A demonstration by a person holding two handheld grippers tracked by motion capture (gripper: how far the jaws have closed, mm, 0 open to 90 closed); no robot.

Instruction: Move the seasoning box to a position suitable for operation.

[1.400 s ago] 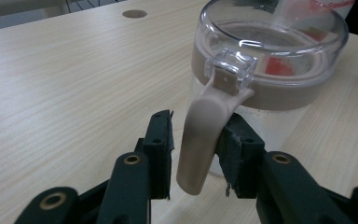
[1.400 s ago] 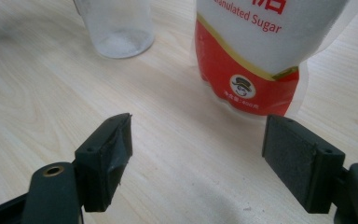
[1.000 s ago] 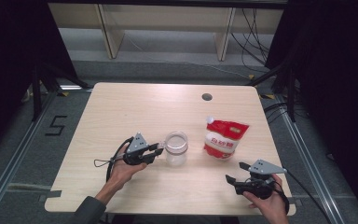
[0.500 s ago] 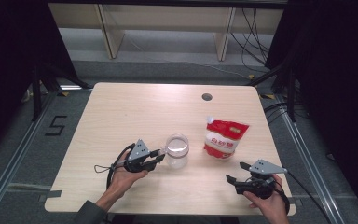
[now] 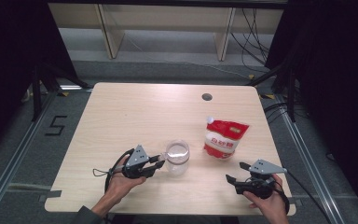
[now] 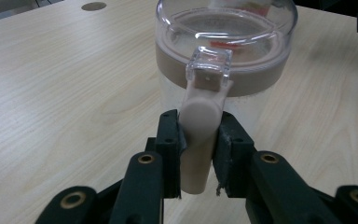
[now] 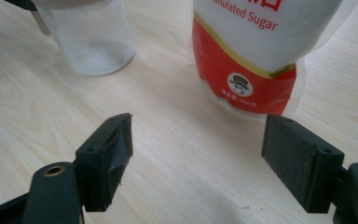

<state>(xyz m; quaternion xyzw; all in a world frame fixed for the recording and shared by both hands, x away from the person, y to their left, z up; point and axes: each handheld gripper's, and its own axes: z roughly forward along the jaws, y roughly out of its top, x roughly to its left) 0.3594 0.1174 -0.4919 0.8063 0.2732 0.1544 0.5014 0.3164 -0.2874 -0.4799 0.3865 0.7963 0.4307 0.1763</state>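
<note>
Wood: the table (image 5: 121,116) is pale wood with a small round hole (image 5: 207,97) near its far edge.
Your left gripper (image 5: 158,163): you hold it at the near left of the table, and it points to the right, toward the jar.
Its jaws: they are narrow and press from both sides on the beige latch (image 6: 199,135) of the jar, as the left gripper view shows.
Jar (image 5: 177,158): clear plastic, upright on the table just right of your left gripper, near the middle of the near half; it has a clear lid (image 6: 226,23) with a beige ring under it.
Inside the jar: a thin white layer shows at the bottom in the right gripper view (image 7: 93,42); what it is I cannot tell.
Sugar bag (image 5: 224,139): red and white, to the right of the jar and a little farther from you, apart from it; the print reads "Sugar" in the right gripper view.
Your right gripper (image 5: 235,173): at the near right corner, in your hand, low over the table.
Its jaws: they are wide apart with only bare table between them; the bag is near, in front of them, not touched.
</note>
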